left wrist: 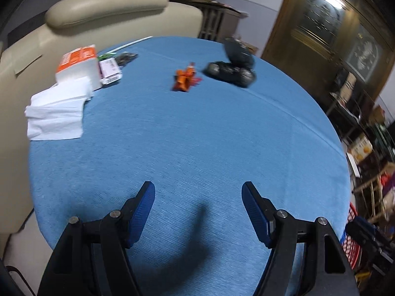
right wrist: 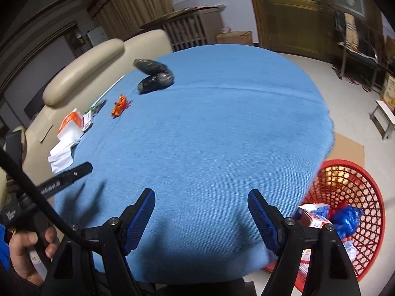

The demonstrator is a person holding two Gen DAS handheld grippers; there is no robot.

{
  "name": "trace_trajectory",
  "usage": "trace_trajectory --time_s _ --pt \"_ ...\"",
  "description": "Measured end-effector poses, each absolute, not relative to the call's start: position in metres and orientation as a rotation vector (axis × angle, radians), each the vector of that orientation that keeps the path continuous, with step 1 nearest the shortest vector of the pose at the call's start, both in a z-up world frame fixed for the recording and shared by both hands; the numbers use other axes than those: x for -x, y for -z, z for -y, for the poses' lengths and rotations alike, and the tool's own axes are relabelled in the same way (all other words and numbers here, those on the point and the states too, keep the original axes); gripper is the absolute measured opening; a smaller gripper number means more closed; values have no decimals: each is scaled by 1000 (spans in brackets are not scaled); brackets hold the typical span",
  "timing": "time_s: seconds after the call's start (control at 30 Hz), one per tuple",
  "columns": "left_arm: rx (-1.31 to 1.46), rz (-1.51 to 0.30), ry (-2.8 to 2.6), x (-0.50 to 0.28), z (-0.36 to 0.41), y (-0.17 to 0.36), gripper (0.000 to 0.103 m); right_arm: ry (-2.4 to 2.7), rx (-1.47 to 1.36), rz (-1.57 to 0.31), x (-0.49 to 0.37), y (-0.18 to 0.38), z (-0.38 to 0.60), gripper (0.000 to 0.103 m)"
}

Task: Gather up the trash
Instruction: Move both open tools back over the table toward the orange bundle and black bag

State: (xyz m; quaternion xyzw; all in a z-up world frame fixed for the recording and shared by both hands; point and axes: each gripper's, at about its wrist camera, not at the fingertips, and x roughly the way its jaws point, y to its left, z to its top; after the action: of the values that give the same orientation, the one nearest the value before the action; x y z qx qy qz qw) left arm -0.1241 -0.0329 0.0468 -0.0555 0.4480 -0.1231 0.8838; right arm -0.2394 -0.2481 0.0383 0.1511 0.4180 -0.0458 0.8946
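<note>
Blue cloth (left wrist: 197, 128) covers the round table, sofa (left wrist: 103, 7) behind.

Left view: my left gripper (left wrist: 198, 197) hovers low over the near edge, jaws wide, holding nothing. Orange wrapper (left wrist: 185, 79) sits far side, mid-table, black bag (left wrist: 232, 66) just right of it, tissues (left wrist: 58, 116) and carton (left wrist: 79, 64) at left. I'd reach straight ahead and pinch the wrapper at its bulk.

Right view: right gripper (right wrist: 201, 199) also wide, empty, above the near edge. Red basket (right wrist: 365, 197) on the floor at right holds trash; my left hand (right wrist: 27, 254) grips its handle at lower left.
</note>
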Motion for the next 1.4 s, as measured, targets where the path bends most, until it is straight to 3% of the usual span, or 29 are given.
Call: trace_trajectory --time_s 0.27,0.8,1.4 --pt "110 -939 242 102 38 -43 73 112 -292 -875 235 -45 245 80" --pt "3 -899 294 121 81 -58 73 184 -290 -680 268 -117 280 82" --pt "21 -866 285 145 56 -68 73 140 -289 -622 288 -149 268 83"
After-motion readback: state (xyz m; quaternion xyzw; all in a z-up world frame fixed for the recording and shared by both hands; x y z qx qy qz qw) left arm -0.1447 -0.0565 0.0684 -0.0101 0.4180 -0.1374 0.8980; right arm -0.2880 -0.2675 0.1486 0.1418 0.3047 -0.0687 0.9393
